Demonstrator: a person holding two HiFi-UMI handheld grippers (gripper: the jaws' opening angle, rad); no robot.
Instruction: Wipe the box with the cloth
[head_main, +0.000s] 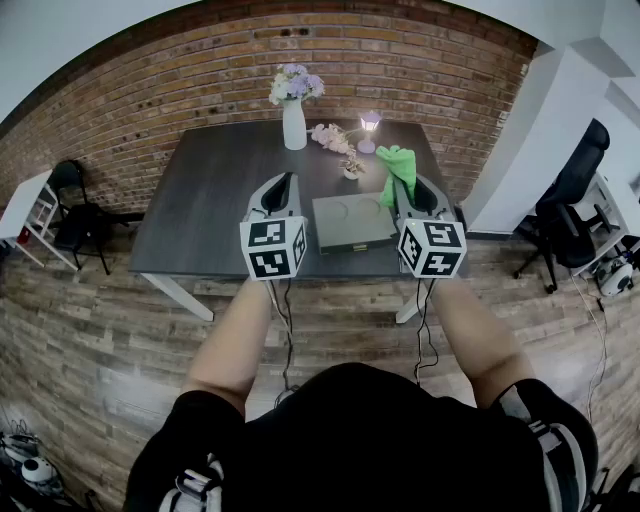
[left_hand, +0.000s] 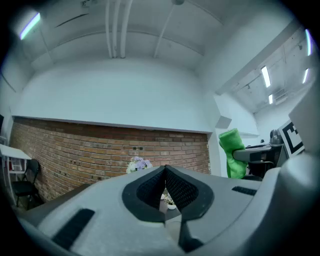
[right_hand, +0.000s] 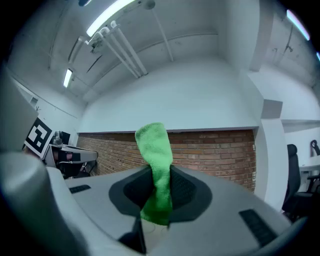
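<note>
Dark table (head_main: 200, 200) standing upper middle of head view, backing against brick wall (head_main: 150, 100), over wood-plank floor (head_main: 100, 340). White vase (head_main: 294, 125) holding lilac flowers, small lamp (head_main: 369, 130) glowing beside it at table's far edge. Black chair (head_main: 75, 210) sitting at left edge, office chair (head_main: 570, 210) at right.

Flat grey box (head_main: 352, 222) lying at table's near edge, centre frame.

Right gripper (head_main: 400, 185) pinching green cloth (head_main: 395, 160), cloth sticking up above jaws. Left gripper (left_hand: 165, 170) hovering with jaws pressed together, holding nothing.

Only print showing: black-and-white squares on marker cubes (head_main: 273, 249).
</note>
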